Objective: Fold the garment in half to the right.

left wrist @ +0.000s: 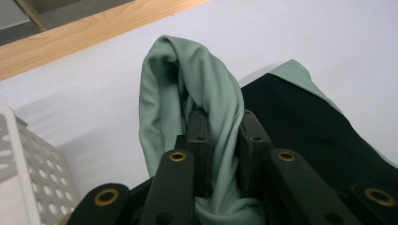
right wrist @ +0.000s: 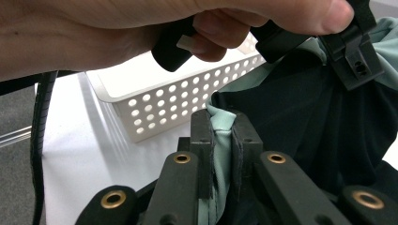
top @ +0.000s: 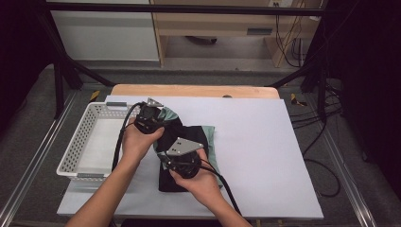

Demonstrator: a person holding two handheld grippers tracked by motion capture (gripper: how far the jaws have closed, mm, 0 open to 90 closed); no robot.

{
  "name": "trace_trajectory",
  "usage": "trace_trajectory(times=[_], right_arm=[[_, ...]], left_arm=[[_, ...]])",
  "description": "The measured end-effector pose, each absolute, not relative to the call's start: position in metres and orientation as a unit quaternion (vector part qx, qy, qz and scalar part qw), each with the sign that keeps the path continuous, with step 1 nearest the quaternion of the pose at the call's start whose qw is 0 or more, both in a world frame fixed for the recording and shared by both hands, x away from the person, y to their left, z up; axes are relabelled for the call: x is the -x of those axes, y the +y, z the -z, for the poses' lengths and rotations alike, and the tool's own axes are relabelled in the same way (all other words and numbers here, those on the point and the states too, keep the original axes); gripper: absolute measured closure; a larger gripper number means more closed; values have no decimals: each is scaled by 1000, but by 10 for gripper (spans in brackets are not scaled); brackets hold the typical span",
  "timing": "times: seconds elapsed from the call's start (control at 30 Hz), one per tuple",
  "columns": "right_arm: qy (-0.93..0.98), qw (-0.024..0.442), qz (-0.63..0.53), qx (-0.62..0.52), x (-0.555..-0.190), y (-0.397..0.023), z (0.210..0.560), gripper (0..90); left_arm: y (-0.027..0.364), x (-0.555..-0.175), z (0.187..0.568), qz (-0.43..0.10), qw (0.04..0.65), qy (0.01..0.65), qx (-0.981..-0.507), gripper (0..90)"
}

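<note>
Both fingers (left wrist: 202, 136) tight on green cloth (left wrist: 164, 84)

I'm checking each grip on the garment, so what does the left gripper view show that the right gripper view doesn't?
Left gripper view alone: the left gripper pinching a bunched fold of the green fabric, with the wooden table edge behind.

Right gripper view alone: the right gripper clamped on a green hem, the person's left hand above it, and a black cable trailing at the left.

Both: the black part of the garment, the white perforated basket and the white table cover.
</note>
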State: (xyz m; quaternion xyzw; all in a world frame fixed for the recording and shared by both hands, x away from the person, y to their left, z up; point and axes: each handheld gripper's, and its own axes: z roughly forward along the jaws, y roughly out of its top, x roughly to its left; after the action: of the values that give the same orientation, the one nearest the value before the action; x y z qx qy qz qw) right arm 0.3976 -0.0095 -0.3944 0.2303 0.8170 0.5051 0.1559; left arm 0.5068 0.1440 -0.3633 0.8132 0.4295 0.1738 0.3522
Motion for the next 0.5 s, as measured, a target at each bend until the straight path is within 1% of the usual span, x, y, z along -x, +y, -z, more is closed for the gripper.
trace_trajectory(times=[0.5], right_arm=[[818,147,-501,-240,-397,-17,404,818]], left_arm=[[134,-507,374,-171,353,431,-813,768]])
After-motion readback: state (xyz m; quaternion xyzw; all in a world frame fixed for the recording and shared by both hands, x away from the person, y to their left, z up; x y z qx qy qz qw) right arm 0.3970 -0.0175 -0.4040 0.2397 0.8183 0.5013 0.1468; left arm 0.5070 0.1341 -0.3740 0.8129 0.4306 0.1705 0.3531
